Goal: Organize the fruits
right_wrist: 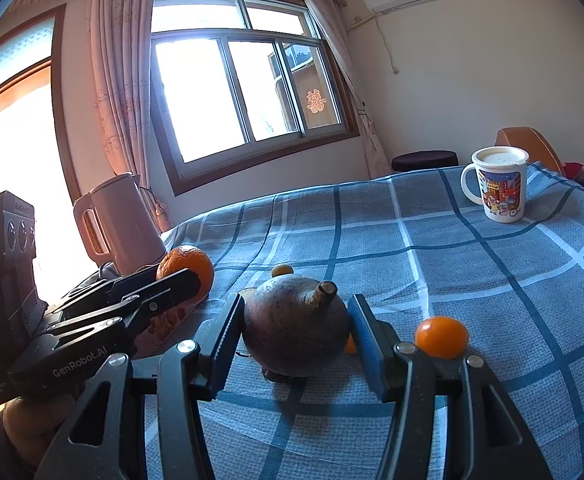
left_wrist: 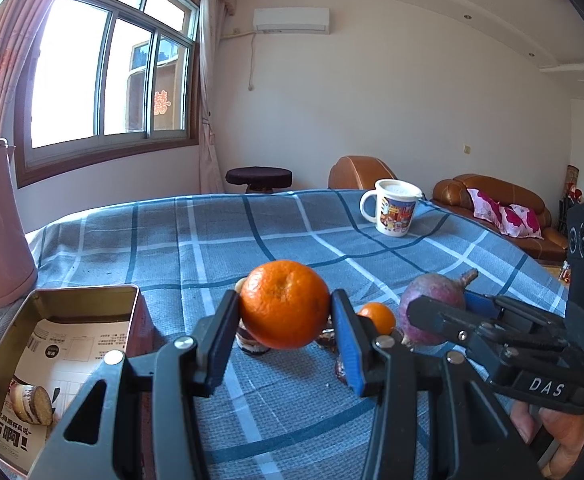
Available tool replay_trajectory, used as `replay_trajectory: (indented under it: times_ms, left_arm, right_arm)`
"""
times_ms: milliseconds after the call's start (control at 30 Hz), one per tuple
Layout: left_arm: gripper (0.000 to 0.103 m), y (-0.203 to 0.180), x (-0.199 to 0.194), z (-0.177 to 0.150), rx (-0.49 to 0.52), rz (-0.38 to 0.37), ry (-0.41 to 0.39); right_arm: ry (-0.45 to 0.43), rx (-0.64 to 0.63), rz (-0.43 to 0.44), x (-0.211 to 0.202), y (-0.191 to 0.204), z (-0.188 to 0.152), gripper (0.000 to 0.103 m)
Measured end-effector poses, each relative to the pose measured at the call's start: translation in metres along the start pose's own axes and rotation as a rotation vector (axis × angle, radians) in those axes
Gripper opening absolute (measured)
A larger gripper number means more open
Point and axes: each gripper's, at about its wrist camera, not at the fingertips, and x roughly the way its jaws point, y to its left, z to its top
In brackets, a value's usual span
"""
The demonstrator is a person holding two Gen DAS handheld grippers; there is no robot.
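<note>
Left gripper [left_wrist: 285, 332] fingers clamp an orange [left_wrist: 284, 304]; right gripper [right_wrist: 294, 340] fingers grip a purple fruit [right_wrist: 292, 326]; tin [left_wrist: 91, 300] holds no fruit yet; small oranges [right_wrist: 442, 337] remain on the tabletop [right_wrist: 472, 272].

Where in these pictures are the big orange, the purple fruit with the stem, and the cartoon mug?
big orange [left_wrist: 284, 305], left wrist view, middle of its peel.
purple fruit [right_wrist: 295, 326], right wrist view, centre of its rounded body below the stem.
cartoon mug [right_wrist: 502, 192], right wrist view, printed side wall.
</note>
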Motion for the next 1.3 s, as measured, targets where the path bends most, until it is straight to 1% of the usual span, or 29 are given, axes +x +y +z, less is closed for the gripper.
replay_trajectory:
  times_ms: [467, 633, 900, 1067, 1300]
  left_arm:
    - [0.048, 0.001, -0.007, 0.0, -0.007, 0.024, -0.038]
    - [0.048, -0.001, -0.011, -0.001, 0.006, 0.036, -0.057]
    - [0.048, -0.002, -0.018, -0.001, 0.012, 0.057, -0.088]
    - [0.048, -0.002, -0.022, -0.001, 0.01, 0.079, -0.108]
    - [0.048, -0.001, -0.027, -0.002, 0.013, 0.111, -0.13]
  right_arm:
    - [-0.017, -0.017, 0.02, -0.004, 0.003, -0.001, 0.055]
    - [-0.025, -0.022, 0.024, -0.004, 0.004, 0.0, 0.055]
    - [-0.051, -0.04, 0.024, -0.009, 0.007, -0.001, 0.055]
    - [-0.071, -0.054, 0.02, -0.012, 0.009, -0.001, 0.055]
    - [-0.087, -0.11, -0.005, -0.015, 0.02, -0.002, 0.055]
